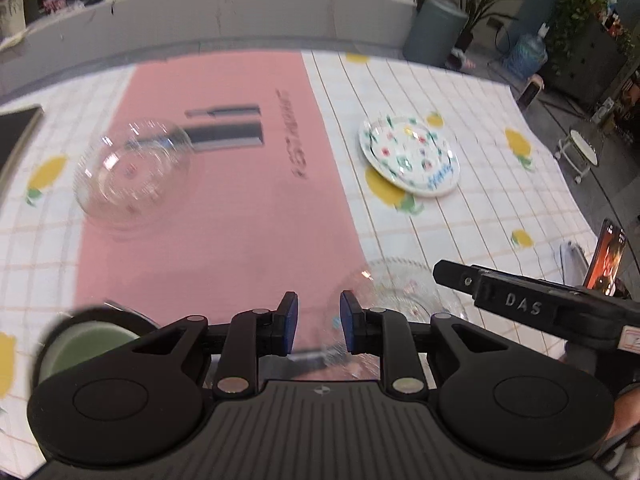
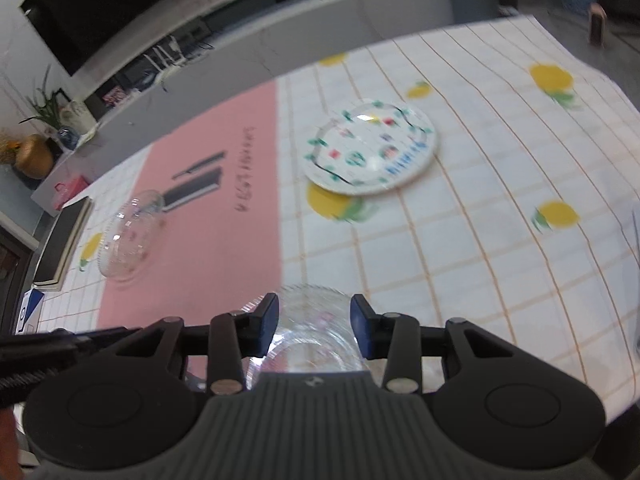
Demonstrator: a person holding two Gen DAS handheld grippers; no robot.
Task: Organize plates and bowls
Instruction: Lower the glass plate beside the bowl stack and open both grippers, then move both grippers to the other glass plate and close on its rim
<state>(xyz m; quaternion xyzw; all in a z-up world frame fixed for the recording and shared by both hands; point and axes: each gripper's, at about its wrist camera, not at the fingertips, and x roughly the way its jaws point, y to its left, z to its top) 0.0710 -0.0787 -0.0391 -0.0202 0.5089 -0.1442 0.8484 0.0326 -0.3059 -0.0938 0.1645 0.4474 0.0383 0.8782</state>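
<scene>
My left gripper (image 1: 319, 322) is open over the pink mat (image 1: 240, 220), with nothing between its blue pads. A ribbed clear glass bowl (image 1: 400, 296) sits just to its right. In the right wrist view that bowl (image 2: 312, 334) lies below my right gripper (image 2: 315, 320), which is open, its pads apart from the glass. A second clear glass bowl (image 1: 134, 172) (image 2: 130, 236) rests at the mat's left edge. A white flowered plate (image 1: 410, 156) (image 2: 370, 148) lies farther back on the checked cloth. A green bowl (image 1: 92, 344) shows at the lower left, partly hidden by my left gripper.
A dark book (image 1: 16, 132) (image 2: 60, 244) lies at the table's left edge. A lit phone (image 1: 608, 260) stands at the right edge. The lemon-print tablecloth (image 2: 500, 240) stretches to the right. A grey bin (image 1: 436, 32) and plants stand beyond the far edge.
</scene>
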